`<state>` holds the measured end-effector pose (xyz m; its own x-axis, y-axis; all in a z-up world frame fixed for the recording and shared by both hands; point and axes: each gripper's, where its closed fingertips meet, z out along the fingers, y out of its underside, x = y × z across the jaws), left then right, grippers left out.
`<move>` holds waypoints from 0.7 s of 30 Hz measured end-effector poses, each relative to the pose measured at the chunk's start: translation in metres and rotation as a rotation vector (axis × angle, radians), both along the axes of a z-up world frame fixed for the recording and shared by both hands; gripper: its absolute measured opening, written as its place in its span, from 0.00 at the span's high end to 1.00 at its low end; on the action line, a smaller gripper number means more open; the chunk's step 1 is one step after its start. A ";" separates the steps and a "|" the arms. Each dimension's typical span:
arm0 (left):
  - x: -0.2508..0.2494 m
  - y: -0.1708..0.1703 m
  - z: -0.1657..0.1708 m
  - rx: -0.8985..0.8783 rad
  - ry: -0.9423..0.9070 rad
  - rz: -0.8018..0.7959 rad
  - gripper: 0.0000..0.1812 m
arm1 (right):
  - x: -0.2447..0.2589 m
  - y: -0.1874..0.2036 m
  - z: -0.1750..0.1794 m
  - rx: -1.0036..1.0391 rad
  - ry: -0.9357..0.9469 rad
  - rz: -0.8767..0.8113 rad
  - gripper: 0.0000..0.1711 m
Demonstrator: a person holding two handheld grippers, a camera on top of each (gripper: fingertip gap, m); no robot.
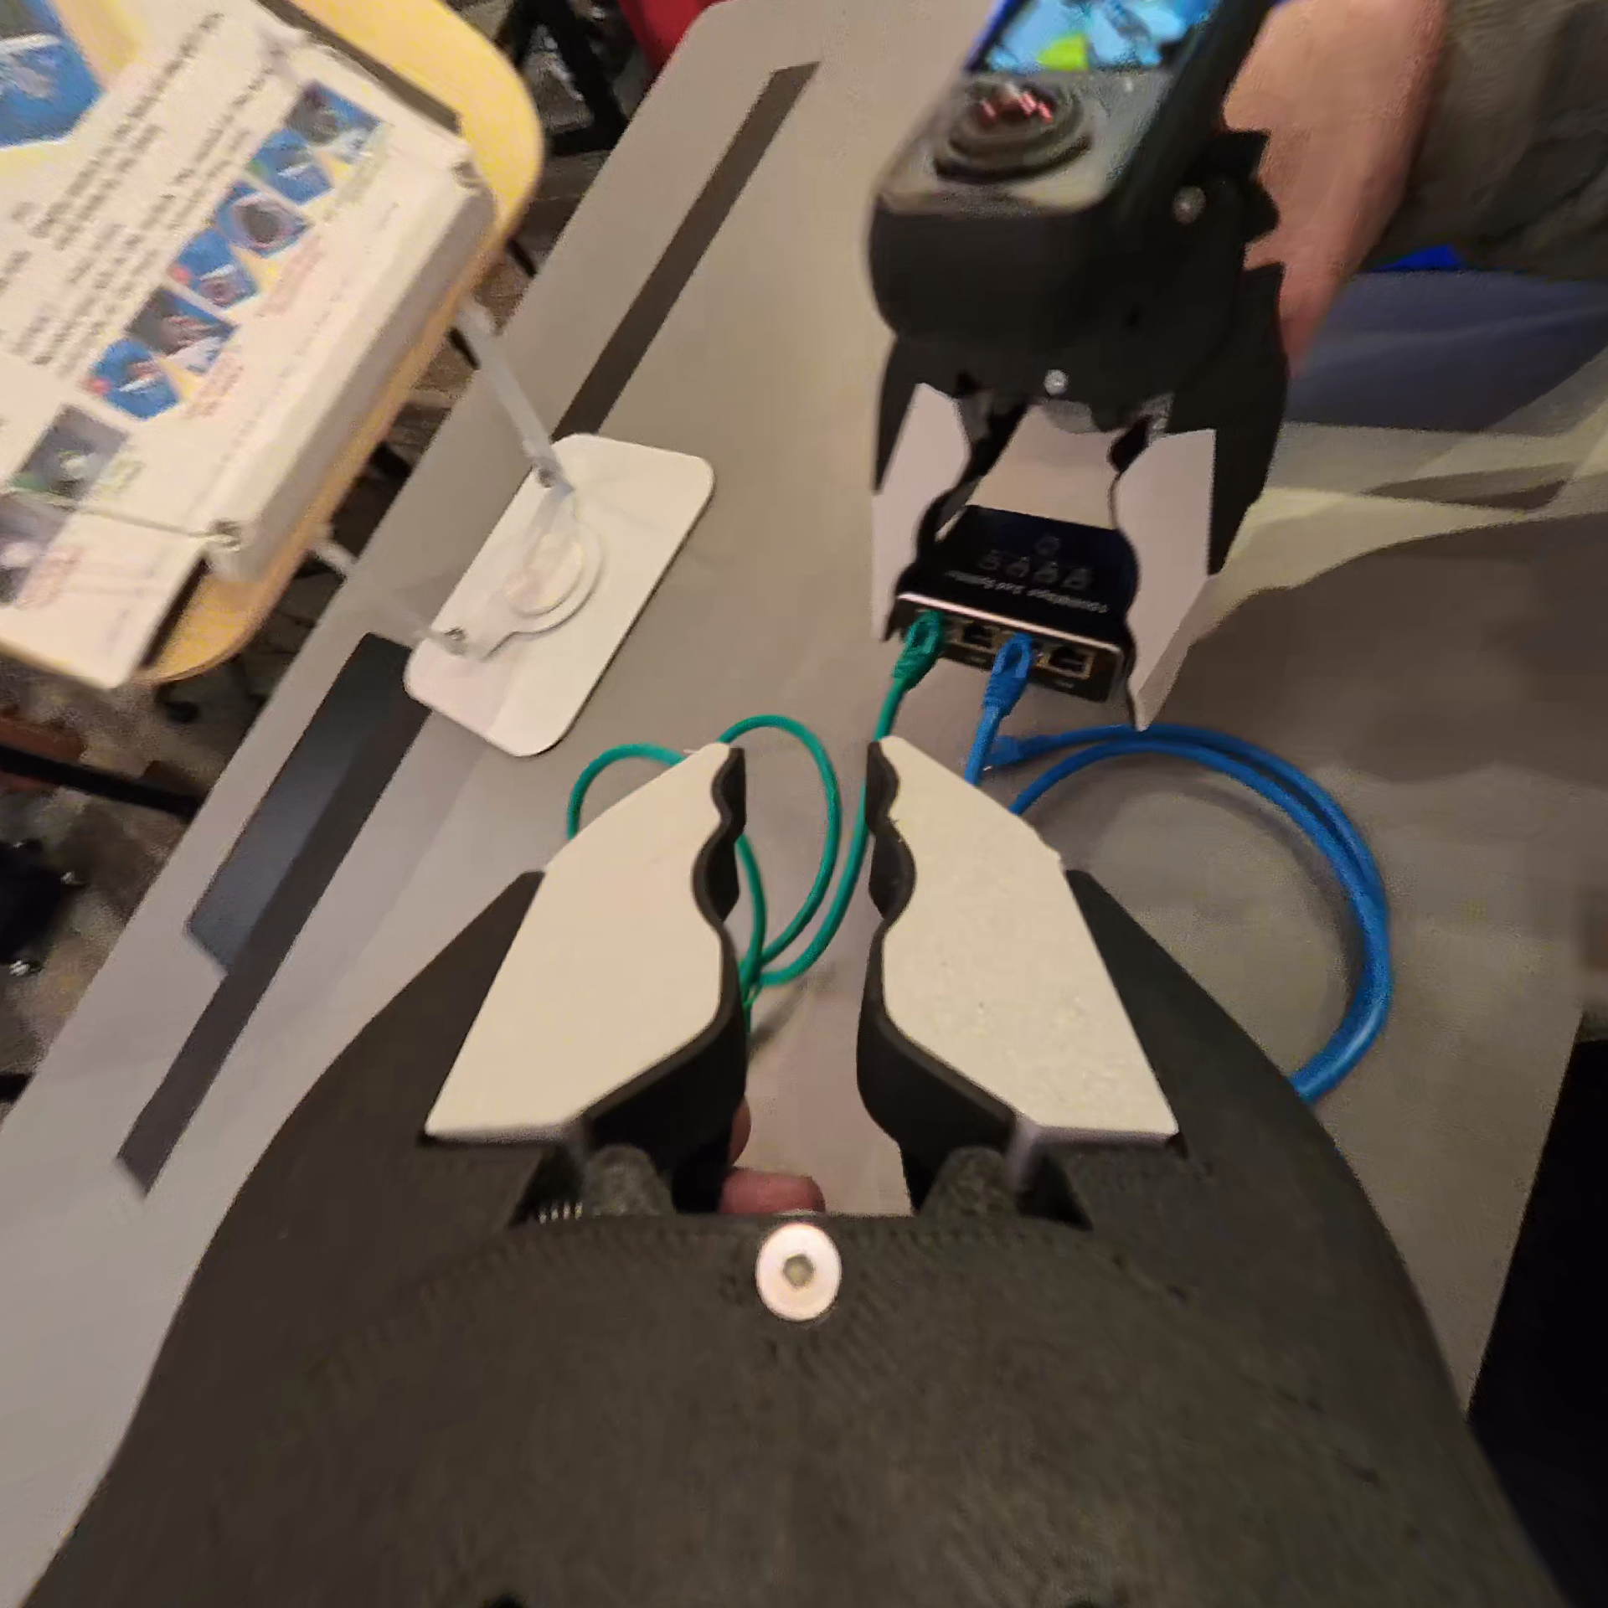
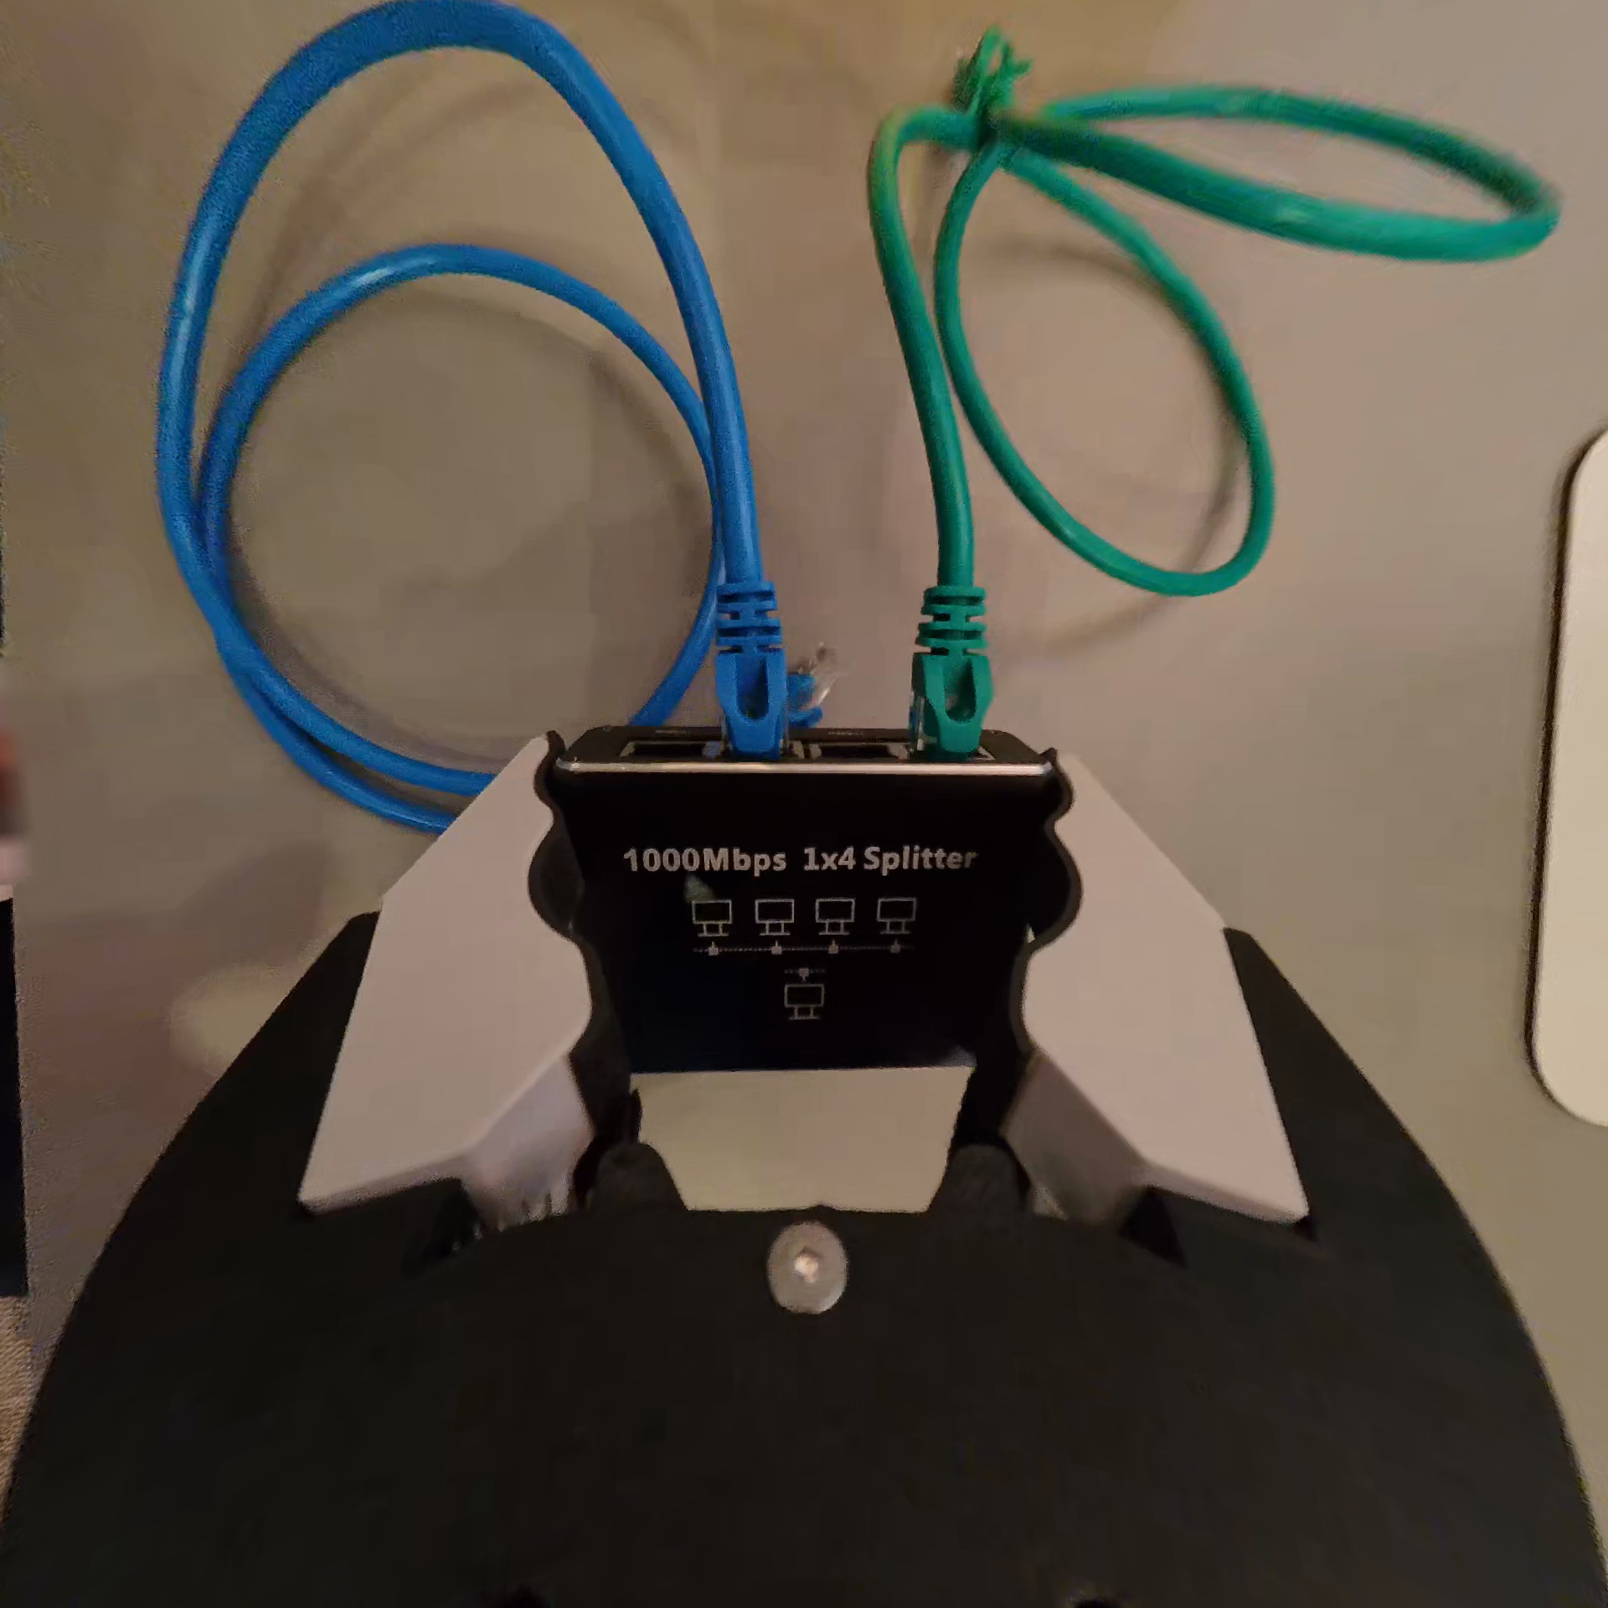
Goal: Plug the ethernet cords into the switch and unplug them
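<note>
A small black switch lies on the grey table, clamped between my right gripper's fingers; it also shows in the left wrist view, with the right gripper around it. A blue cord and a green cord are each plugged into a port on its front. Two other ports look empty. My left gripper is open and empty, above the green cord's loops, short of the switch. The blue cord coils to its right.
A white stand base with a clear arm holds a printed sheet at the left; its edge shows in the right wrist view. A wooden table edge lies behind. A person's hand holds the right gripper.
</note>
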<state>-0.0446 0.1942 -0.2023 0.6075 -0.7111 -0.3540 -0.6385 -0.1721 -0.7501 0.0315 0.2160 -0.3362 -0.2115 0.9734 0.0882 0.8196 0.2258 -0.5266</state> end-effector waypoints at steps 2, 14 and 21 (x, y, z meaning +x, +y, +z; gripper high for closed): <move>-0.022 -0.002 0.012 0.030 0.008 0.045 0.86 | 0.002 0.004 -0.009 0.000 -0.023 -0.046 0.41; -0.052 -0.038 -0.015 -0.041 0.133 0.117 0.84 | 0.008 0.019 -0.045 -0.052 -0.135 -0.391 0.40; -0.114 -0.082 -0.014 -0.143 0.139 0.236 0.75 | 0.003 0.004 -0.037 -0.031 -0.083 -0.323 0.36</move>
